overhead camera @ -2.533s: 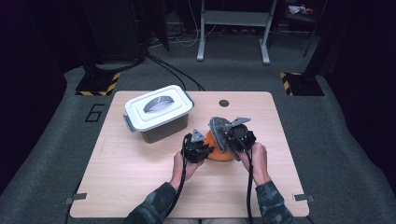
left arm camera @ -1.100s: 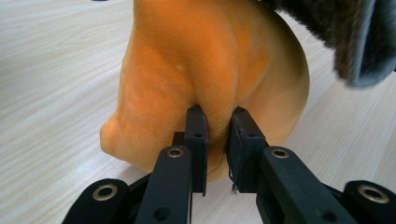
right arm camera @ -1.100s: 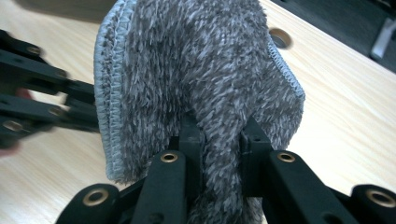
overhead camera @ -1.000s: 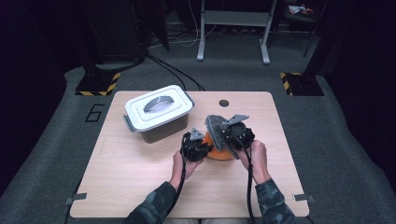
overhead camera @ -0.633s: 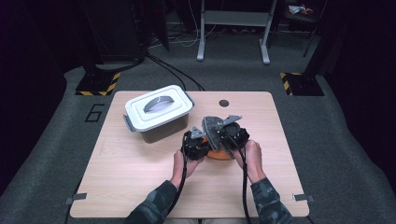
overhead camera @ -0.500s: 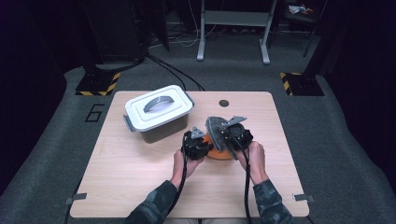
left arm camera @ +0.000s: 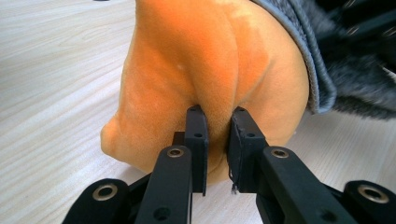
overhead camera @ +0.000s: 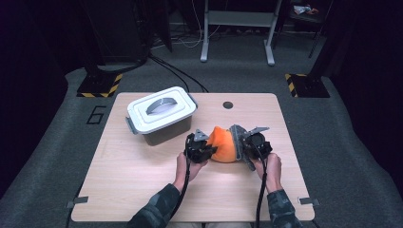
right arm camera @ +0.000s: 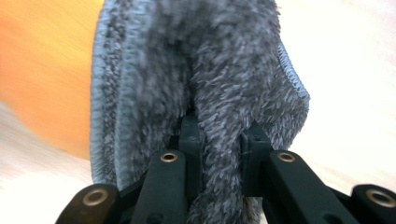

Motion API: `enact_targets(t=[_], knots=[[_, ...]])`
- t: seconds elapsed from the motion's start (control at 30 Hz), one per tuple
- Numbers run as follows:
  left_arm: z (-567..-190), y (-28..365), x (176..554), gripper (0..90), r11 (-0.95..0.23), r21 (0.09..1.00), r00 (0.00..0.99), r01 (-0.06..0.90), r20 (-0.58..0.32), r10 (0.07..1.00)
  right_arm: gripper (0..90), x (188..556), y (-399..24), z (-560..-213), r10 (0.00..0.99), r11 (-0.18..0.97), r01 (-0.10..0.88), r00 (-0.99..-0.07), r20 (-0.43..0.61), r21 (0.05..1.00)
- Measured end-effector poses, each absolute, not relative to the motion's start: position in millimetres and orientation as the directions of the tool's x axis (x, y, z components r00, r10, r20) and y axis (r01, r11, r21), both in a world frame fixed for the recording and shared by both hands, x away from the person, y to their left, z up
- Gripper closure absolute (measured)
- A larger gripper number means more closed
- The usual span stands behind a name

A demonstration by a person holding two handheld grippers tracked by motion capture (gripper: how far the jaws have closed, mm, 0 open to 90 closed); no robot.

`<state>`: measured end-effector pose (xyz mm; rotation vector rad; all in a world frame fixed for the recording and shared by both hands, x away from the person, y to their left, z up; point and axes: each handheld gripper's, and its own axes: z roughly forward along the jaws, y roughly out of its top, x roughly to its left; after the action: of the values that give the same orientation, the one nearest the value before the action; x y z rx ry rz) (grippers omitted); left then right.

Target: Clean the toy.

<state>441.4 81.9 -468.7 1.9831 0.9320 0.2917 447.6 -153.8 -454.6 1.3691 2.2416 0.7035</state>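
An orange plush ball (overhead camera: 224, 144) lies on the wooden table (overhead camera: 142, 190), between my two grippers. My left gripper (overhead camera: 205, 149) is shut on a fold of the orange plush (left arm camera: 205, 70), its pads pinching the fabric (left arm camera: 215, 140). A grey fuzzy cloth (right arm camera: 210, 70) covers the right side of the orange plush (right arm camera: 42, 70). My right gripper (overhead camera: 243, 146) is shut on a fold of that grey cloth (overhead camera: 240, 142), which bulges between its fingers (right arm camera: 190, 140).
A grey lidded box with a white lid and handle (overhead camera: 161, 114) stands at the back left of the table. A small round hole (overhead camera: 228, 105) marks the table's far edge. Bare tabletop extends to the front and left.
My right gripper has come down and slightly right with the grey cloth, uncovering more of the orange plush. The left gripper has stayed put.
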Motion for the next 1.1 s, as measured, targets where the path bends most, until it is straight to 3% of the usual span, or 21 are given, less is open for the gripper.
enact_targets(t=[0.13, 0.33, 0.6, 0.83, 1.1], knots=[[-469.9, 81.9, 440.2, 79.4, -0.298, 0.812, 0.684, 0.502, -0.161, 0.712, 75.2, 451.3, -161.4, -473.5, 0.916, 0.352, 0.741, -0.399, -0.047, 0.571], [-469.3, 83.7, 439.7, 79.3, -0.301, 0.812, 0.686, 0.500, -0.160, 0.709, 75.1, 452.2, -168.6, -478.6, 0.917, 0.349, 0.744, -0.397, -0.043, 0.570], [-468.4, 83.8, 438.6, 79.3, -0.298, 0.811, 0.684, 0.504, -0.164, 0.711, 75.1, 440.4, -170.4, -439.8, 0.913, 0.361, 0.686, -0.397, -0.091, 0.632], [-467.7, 84.1, 437.6, 79.1, -0.314, 0.807, 0.688, 0.500, -0.150, 0.710, 74.9, 428.3, -136.8, -397.3, 0.872, 0.424, 0.590, -0.470, -0.135, 0.687], [-467.8, 85.2, 433.5, 77.8, -0.317, 0.807, 0.695, 0.499, -0.154, 0.702, 75.0, 442.5, -103.2, -401.7, 0.828, 0.512, 0.574, -0.529, -0.189, 0.639]])
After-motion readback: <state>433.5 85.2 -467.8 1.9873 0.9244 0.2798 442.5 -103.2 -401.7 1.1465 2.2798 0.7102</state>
